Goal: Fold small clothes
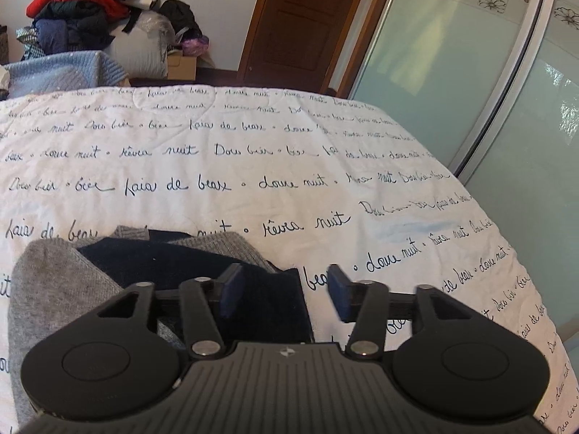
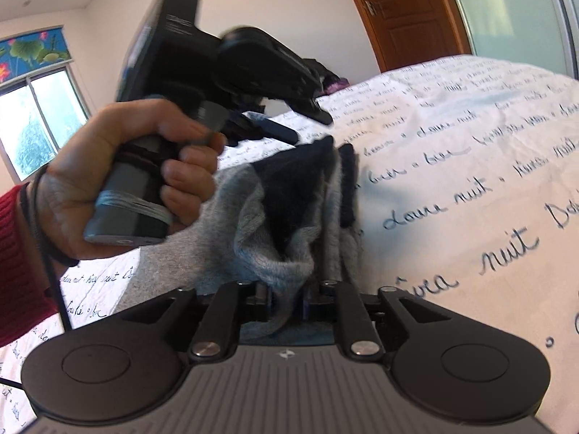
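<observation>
Lying on the near part of the bed, the grey and dark navy garment [image 1: 108,271] is rumpled, its grey knit on the left and a navy panel running through its middle. In the right wrist view a bunched fold of it [image 2: 286,217] rises toward the camera and passes between the narrow-set fingers of the right gripper [image 2: 287,305]; the grey fabric fills the small gap, though whether the pads press it tight I cannot tell. The left gripper [image 1: 286,291] stands about half open above the garment's right edge, with nothing between its blue pads [image 1: 231,289]; navy cloth and bedspread show through the gap. From the right wrist view a hand [image 2: 119,173] with a red sleeve grips the left tool's handle. The white bedspread [image 1: 289,166] with handwritten script lies beneath. Farther off stand a wooden door [image 1: 296,21], frosted sliding panels [image 1: 470,90] on the right, and a heap of clothes [image 1: 83,11] at far left.
</observation>
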Motion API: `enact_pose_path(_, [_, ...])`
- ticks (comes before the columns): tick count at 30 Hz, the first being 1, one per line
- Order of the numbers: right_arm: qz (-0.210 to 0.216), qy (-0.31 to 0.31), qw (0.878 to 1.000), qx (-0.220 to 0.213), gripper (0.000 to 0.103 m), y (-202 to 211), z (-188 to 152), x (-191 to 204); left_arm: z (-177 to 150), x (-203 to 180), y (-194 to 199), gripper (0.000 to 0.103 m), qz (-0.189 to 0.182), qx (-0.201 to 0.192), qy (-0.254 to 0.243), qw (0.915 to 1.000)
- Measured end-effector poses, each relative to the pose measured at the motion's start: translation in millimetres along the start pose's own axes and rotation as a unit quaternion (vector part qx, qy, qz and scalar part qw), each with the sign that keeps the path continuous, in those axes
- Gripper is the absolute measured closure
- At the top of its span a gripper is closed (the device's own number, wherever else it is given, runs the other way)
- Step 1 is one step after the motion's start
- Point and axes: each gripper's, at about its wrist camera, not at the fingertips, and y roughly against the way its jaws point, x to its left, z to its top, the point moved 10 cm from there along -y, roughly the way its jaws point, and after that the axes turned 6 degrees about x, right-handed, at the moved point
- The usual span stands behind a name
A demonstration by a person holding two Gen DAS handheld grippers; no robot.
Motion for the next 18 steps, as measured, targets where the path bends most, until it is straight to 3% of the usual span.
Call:
enact_pose_path(7, [-0.003, 0.001, 1.0, 0.011, 0.08, 15, -6, -13, -15, 31, 39, 0.038, 0.037, -0.019, -0.024, 0.9988])
enact_pose_path(11, [-0.013, -0.011, 0.999, -0.033, 0.079, 39, 7, -22, -33, 60, 73, 0.036, 0.063, -0.04, -0.022, 0.997])
enact_pose_path(13, [0.012, -0.034, 0.999, -0.041, 0.079, 42, 21, -26, -44, 72, 88, 0.034, 0.075, -0.051, -0.02, 0.9957])
enact_pose_path(16, [0.089, -0.107, 0.99, -0.039, 0.071, 29, 49, -39, -57, 81, 105, 0.034, 0.077, -0.058, -0.008, 0.9953])
enact_pose_path(18, [0.145, -0.16, 0.976, -0.024, 0.051, 9, 70, -50, -66, 82, 111, 0.034, 0.068, -0.056, -0.002, 0.9962])
